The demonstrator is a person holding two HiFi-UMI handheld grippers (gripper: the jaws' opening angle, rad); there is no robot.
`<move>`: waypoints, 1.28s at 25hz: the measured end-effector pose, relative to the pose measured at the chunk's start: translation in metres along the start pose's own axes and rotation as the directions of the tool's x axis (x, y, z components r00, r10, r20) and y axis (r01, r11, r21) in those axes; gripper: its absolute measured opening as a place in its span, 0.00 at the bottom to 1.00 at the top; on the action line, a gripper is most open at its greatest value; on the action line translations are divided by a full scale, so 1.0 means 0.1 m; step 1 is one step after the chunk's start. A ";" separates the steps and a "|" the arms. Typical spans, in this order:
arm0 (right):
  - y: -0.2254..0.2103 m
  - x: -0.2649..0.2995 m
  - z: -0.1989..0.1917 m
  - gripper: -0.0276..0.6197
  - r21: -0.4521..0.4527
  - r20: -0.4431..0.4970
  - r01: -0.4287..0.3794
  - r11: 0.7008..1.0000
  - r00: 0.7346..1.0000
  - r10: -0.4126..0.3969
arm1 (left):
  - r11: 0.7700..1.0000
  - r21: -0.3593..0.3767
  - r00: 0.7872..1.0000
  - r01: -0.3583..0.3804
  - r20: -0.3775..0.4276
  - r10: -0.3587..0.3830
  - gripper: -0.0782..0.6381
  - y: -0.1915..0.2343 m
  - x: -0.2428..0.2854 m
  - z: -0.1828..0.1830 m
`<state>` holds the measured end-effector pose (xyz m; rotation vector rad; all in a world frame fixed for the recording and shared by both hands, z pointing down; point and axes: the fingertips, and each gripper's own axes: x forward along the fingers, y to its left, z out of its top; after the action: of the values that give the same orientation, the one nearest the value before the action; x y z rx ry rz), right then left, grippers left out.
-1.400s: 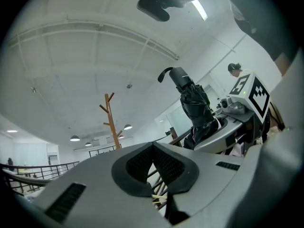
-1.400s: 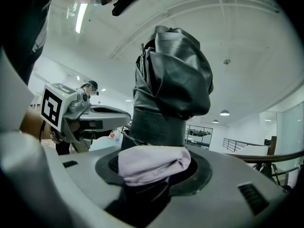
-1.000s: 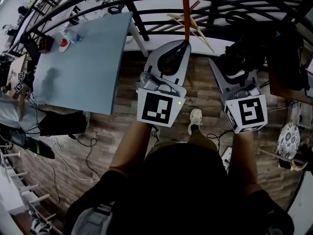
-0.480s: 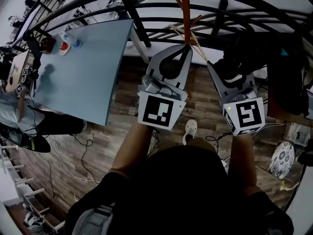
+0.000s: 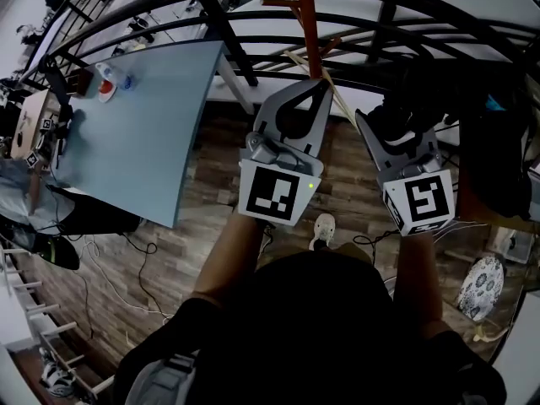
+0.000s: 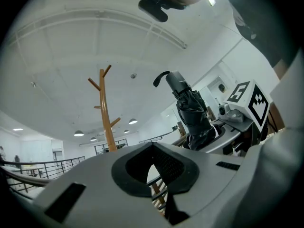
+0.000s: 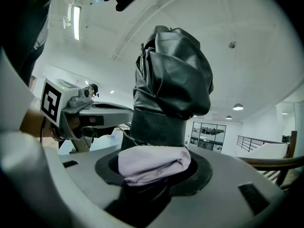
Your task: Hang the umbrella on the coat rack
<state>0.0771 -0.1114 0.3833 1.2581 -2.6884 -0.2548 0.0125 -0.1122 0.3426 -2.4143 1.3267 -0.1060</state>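
- The right claw (image 7: 154,175) is clamped low on the folded umbrella (image 7: 171,80), which stands upright with its strap loop (image 6: 160,77) on top.
- The left claw (image 6: 153,148) is closed and has nothing in it.
- The coat rack (image 6: 107,113) stands farther off, left of the umbrella and straight beyond the left claw. The right claw likely has to carry the loop far and leftward.

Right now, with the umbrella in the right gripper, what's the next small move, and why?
Probably ease the right gripper forward and leftward toward the coat rack, raising the strap loop toward a peg. The umbrella is clamped in that gripper, apart from the rack, and nothing is hung yet. The left gripper is shut and empty.
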 end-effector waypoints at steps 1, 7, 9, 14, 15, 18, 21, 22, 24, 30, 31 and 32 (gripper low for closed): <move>-0.04 0.04 -0.02 0.39 0.003 -0.005 -0.002 1.000 1.000 0.002 | 1.000 -0.006 1.000 0.000 -0.005 0.000 0.13 0.02 0.05 -0.02; -0.27 0.13 -0.06 0.39 0.007 -0.017 -0.016 1.000 1.000 0.016 | 1.000 -0.016 1.000 -0.007 -0.017 0.007 0.13 0.03 0.32 -0.05; -0.33 0.13 -0.06 0.39 0.003 -0.016 -0.018 1.000 1.000 0.018 | 1.000 -0.013 1.000 -0.010 -0.021 0.009 0.13 0.02 0.38 -0.05; -0.50 0.17 -0.09 0.40 0.005 -0.010 -0.020 1.000 1.000 0.020 | 1.000 -0.006 0.999 -0.022 -0.028 0.022 0.13 0.05 0.50 -0.06; -0.54 0.19 -0.10 0.39 0.005 -0.008 -0.020 1.000 1.000 0.020 | 1.000 -0.004 0.999 -0.026 -0.030 0.025 0.13 0.05 0.52 -0.06; -0.60 0.23 -0.09 0.40 0.008 -0.002 -0.019 1.000 1.000 0.019 | 1.000 0.004 0.999 -0.030 -0.034 0.030 0.13 0.08 0.56 -0.06; -0.60 0.23 -0.06 0.40 0.019 0.009 -0.024 1.000 1.000 0.024 | 1.000 0.012 0.999 -0.022 -0.032 0.022 0.13 0.06 0.58 -0.05; -0.60 0.23 -0.05 0.40 0.023 0.013 -0.027 0.999 1.000 0.027 | 1.000 0.015 0.999 -0.019 -0.032 0.019 0.13 0.06 0.59 -0.04; -0.61 0.26 -0.03 0.40 0.023 0.018 -0.031 0.999 0.999 0.031 | 1.000 0.014 0.999 -0.019 -0.028 0.020 0.13 0.08 0.63 -0.04; -0.62 0.31 -0.01 0.40 0.015 0.027 -0.030 0.999 0.999 0.030 | 1.000 0.017 1.000 -0.017 -0.019 0.018 0.13 0.10 0.69 -0.02; -0.63 0.32 0.00 0.40 0.016 0.030 -0.030 0.999 0.999 0.029 | 1.000 0.018 1.000 -0.016 -0.015 0.017 0.13 0.11 0.70 -0.02; -0.63 0.34 0.00 0.40 0.018 0.033 -0.029 0.999 0.999 0.029 | 1.000 0.016 1.000 -0.017 -0.014 0.017 0.13 0.12 0.70 -0.02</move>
<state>0.1025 -0.1772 0.3714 1.2298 -2.7404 -0.2493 0.0407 -0.1770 0.3323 -2.3927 1.3468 -0.1288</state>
